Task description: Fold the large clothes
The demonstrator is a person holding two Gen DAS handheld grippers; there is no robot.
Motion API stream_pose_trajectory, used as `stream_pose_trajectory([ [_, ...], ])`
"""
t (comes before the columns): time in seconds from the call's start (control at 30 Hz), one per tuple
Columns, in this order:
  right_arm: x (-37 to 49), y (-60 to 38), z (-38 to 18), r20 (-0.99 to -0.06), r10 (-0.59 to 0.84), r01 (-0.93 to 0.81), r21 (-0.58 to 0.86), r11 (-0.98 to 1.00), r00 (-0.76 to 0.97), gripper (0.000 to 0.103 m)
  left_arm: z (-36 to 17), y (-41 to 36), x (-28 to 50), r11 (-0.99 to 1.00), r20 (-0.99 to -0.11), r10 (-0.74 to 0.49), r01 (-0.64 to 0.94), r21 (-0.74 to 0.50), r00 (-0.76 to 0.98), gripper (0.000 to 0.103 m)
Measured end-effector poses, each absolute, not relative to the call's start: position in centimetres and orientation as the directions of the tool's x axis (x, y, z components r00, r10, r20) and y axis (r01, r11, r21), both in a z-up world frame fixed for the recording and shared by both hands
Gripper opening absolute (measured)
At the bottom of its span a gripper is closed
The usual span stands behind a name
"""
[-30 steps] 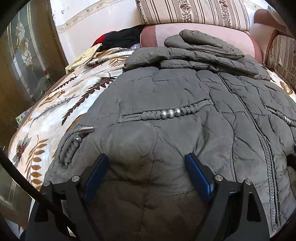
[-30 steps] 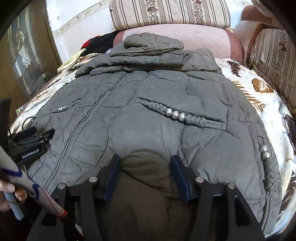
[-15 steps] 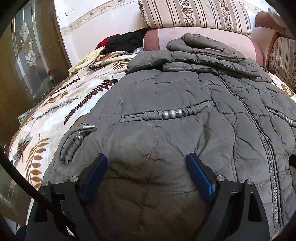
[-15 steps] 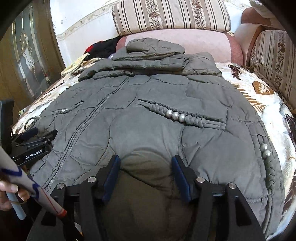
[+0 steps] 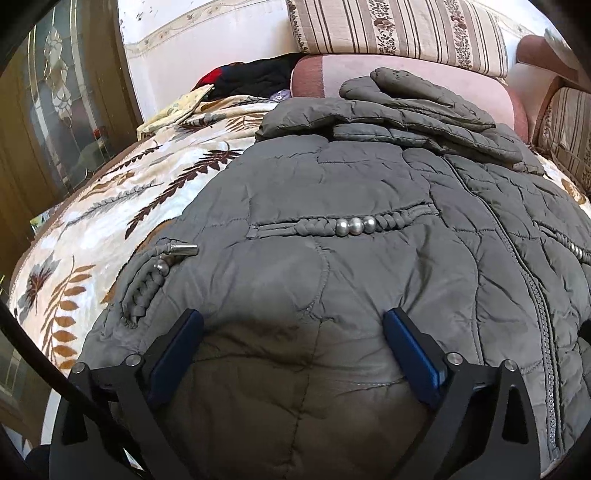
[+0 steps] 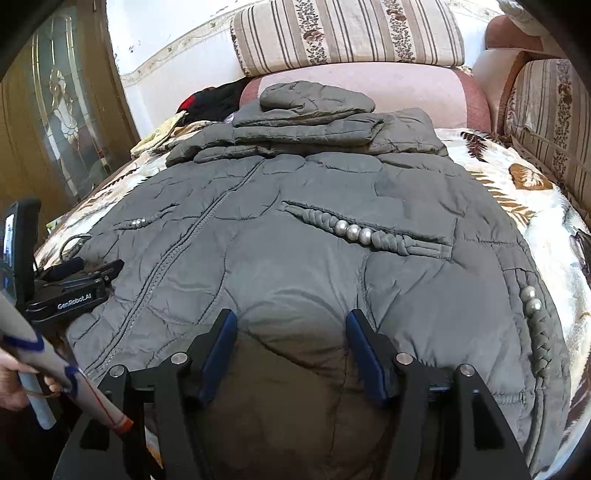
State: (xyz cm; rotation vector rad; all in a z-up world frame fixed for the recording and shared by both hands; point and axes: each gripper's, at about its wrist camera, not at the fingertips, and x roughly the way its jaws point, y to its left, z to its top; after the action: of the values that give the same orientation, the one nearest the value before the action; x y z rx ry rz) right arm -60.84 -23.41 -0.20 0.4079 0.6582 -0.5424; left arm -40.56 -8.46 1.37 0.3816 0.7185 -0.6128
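Observation:
A grey quilted jacket (image 5: 369, 206) lies front up on a leaf-patterned blanket, zipped, with its sleeves and hood folded in a pile at the far end (image 5: 406, 107). It also shows in the right wrist view (image 6: 295, 229). My left gripper (image 5: 293, 328) is open, its blue pads straddling the jacket's near hem on the left half. My right gripper (image 6: 291, 328) is open over the near hem on the right half. The left gripper's body (image 6: 74, 291) shows at the left of the right wrist view.
The leaf-patterned blanket (image 5: 110, 221) covers a sofa seat. Striped cushions (image 6: 347, 33) and a pink backrest (image 6: 406, 92) stand behind the jacket. Dark clothes (image 5: 251, 77) lie at the back left. A wooden glass-panelled door (image 5: 55, 110) is at the left.
Both grippers have edged slightly back toward the near hem, so the jacket sits a little farther in view. Both stay open.

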Motion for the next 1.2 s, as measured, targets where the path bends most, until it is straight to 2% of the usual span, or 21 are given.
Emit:
stream_pose_trajectory([
  [0.1, -61.4, -23.3, 0.2, -0.668, -0.330, 0.583, 0.194, 0.789, 0.667, 0.067, 1.3, -8.4, -40.5, 0.765, -0.706, -0.390, 0.635, 0.109, 0.591, 0.103],
  [0.2, -63.1, -23.2, 1.4, -0.631, -0.309, 0.562, 0.248, 0.789, 0.712, 0.068, 1.3, -8.3, -40.5, 0.771, -0.702, -0.393, 0.629, 0.101, 0.594, 0.103],
  [0.4, -71.1, -26.3, 3.6, -0.529, -0.437, 0.667, 0.398, 0.629, 0.727, 0.067, 1.4, -8.3, -40.7, 0.778, -0.697, -0.387, 0.620, 0.106, 0.604, 0.103],
  [0.43, -72.8, -27.1, 3.6, -0.532, -0.468, 0.700, 0.417, 0.580, 0.705, 0.066, 1.4, -8.3, -40.7, 0.778, -0.695, -0.386, 0.619, 0.107, 0.606, 0.103],
  [0.5, -75.6, -28.2, 3.2, -0.555, -0.526, 0.764, 0.427, 0.484, 0.644, 0.054, 1.4, -8.3, -40.7, 0.778, -0.695, -0.385, 0.618, 0.108, 0.607, 0.103],
  [0.53, -76.7, -28.8, 2.7, -0.564, -0.533, 0.776, 0.450, 0.441, 0.630, 0.054, 1.4, -8.3, -40.7, 0.778, -0.695, -0.386, 0.619, 0.108, 0.607, 0.103],
  [0.63, -78.4, -30.5, 0.4, -0.584, -0.444, 0.730, 0.594, 0.337, 0.680, 0.051, 1.4, -8.3, -40.7, 0.777, -0.696, -0.387, 0.620, 0.106, 0.605, 0.103],
  [0.77, -77.1, -30.2, -0.8, -0.567, -0.332, 0.656, 0.672, 0.343, 0.754, 0.048, 1.9, -8.0, -40.7, 0.766, -0.702, -0.397, 0.635, 0.102, 0.592, 0.103],
  [0.9, -75.5, -28.0, -1.6, -0.587, -0.248, 0.635, 0.680, 0.365, 0.771, 0.049, 3.7, -6.4, -40.5, 0.753, -0.699, -0.441, 0.655, 0.053, 0.563, 0.103],
  [1.0, -74.9, -26.7, -2.5, -0.578, -0.177, 0.599, 0.715, 0.362, 0.797, 0.049, 5.3, -3.7, -39.5, 0.794, -0.677, -0.457, 0.608, -0.018, 0.577, 0.103],
  [1.2, -74.0, -26.2, -1.6, -0.575, -0.226, 0.612, 0.675, 0.412, 0.786, 0.049, 6.7, 1.9, -34.7, 0.889, -0.679, -0.410, 0.432, -0.150, 0.609, 0.103],
])
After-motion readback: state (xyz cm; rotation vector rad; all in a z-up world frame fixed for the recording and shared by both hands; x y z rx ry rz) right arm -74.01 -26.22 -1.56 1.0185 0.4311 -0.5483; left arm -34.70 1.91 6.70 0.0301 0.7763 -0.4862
